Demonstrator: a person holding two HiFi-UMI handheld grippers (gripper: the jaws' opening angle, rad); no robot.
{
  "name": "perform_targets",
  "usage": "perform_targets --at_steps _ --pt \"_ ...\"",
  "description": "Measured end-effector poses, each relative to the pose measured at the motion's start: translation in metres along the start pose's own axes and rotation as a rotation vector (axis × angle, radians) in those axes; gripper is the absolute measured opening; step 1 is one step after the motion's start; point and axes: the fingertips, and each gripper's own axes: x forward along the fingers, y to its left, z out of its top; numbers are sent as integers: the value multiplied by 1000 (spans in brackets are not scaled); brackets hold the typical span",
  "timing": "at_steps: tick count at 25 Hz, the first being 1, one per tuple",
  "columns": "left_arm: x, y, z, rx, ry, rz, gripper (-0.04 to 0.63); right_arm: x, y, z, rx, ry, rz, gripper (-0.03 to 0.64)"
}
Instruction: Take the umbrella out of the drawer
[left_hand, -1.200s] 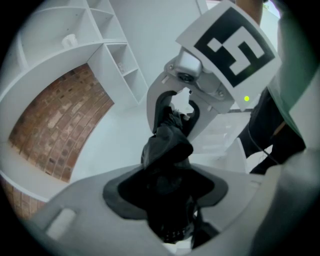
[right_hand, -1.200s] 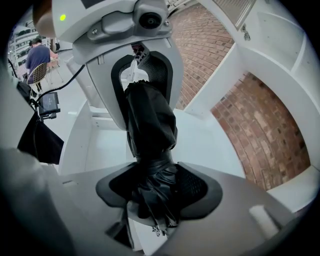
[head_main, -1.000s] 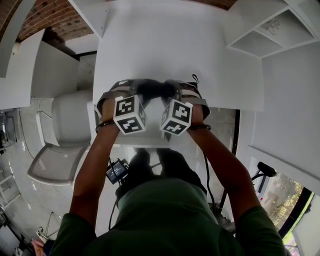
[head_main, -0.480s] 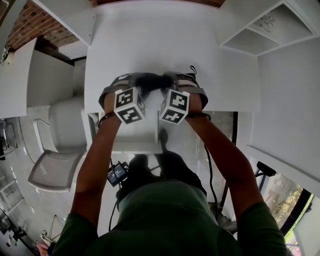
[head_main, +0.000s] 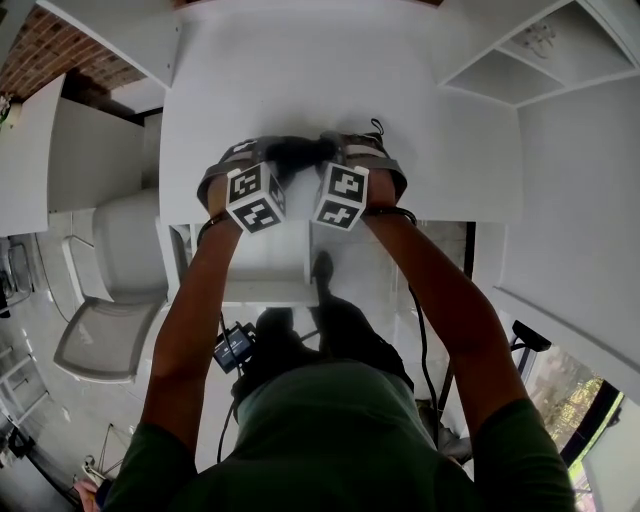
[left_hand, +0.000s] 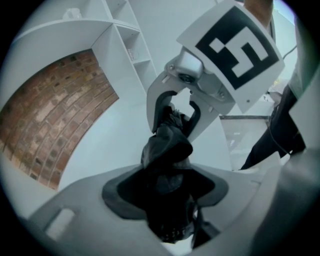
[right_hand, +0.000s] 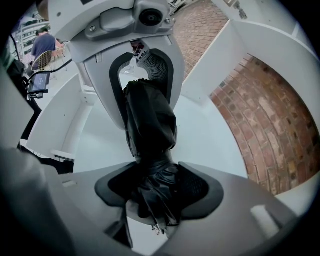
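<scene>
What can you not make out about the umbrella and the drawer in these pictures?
- Head view: most of the umbrella, hidden behind both marker cubes.
- Head view: part of the drawer's inside, covered by the left forearm.
- Left gripper view: the umbrella's handle, lost in dark folds at the left hand-held gripper.

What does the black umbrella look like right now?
The folded black fabric umbrella is closed, its shiny, crinkly cloth bunched in folds. It lies crosswise over the white table, one end clamped in the left hand-held gripper, the other between the jaws of the right hand-held gripper, which are opening. Whether it touches the table cannot be told.
</scene>
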Motion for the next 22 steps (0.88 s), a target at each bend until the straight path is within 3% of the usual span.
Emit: perform_targets --at_steps 11,22 --pt "18 -2 -17 -56 -29 31 264 18 8 -3 16 32 30 275" --pt "-40 16 -18 -60 -96 162 279 -3 19 -6 81 44 39 273"
